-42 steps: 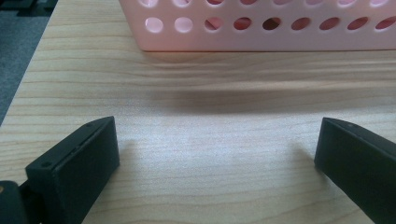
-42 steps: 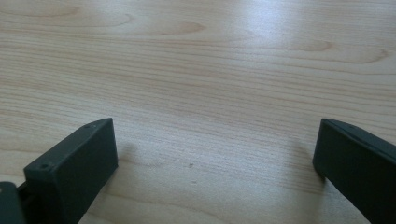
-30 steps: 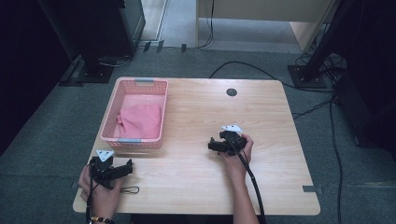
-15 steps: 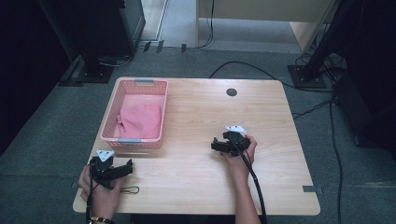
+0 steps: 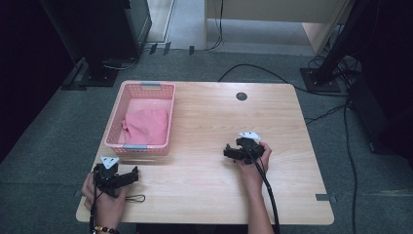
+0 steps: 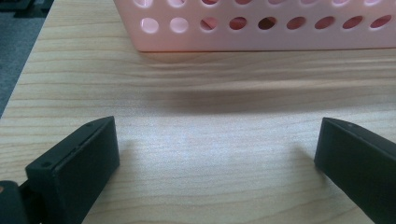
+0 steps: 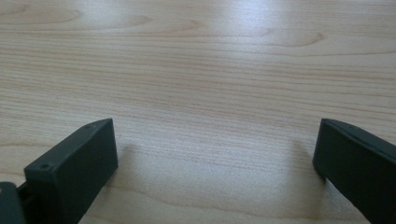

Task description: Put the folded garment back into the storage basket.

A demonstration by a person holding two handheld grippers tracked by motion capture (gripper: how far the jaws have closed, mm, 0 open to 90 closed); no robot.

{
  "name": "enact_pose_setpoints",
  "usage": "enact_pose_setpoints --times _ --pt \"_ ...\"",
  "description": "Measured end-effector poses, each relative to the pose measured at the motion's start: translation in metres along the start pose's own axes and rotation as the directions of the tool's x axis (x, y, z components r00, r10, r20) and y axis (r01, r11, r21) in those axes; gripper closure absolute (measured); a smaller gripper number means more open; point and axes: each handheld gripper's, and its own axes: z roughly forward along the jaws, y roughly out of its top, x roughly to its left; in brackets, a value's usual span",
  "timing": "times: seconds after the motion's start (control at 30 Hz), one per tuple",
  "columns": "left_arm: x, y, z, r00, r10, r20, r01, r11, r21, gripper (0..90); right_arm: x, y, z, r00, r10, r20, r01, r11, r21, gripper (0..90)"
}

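Pink cloth (image 5: 146, 126) bunched inside the pink basket (image 5: 118, 120), just ahead of the left tongs (image 5: 127, 176) and well off to the side of the right tongs (image 5: 230, 153). Both tongs spread wide, empty, low over the bench (image 5: 204, 190). Probably idle before reaching; next: lifting over the basket wall, down onto the cloth.

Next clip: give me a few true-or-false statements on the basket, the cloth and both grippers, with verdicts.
1. The pink cloth lies in the basket. True.
2. The left gripper is shut on the cloth. False: its jaws are open over bare table.
3. The right gripper is open. True.
4. The basket stands at the table's right side. False: at its left.
5. The right gripper rests inside the basket. False: it is apart from it, over the tabletop.
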Motion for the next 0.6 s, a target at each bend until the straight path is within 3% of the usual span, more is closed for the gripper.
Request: enact_pose_setpoints --times 0.6 --pt "0.000 0.000 0.000 1.0000 0.000 0.000 0.000 1.0000 0.000 0.0 -0.012 -0.003 -0.003 0.9997 0.018 0.018 -0.018 1.000 -0.001 0.0"
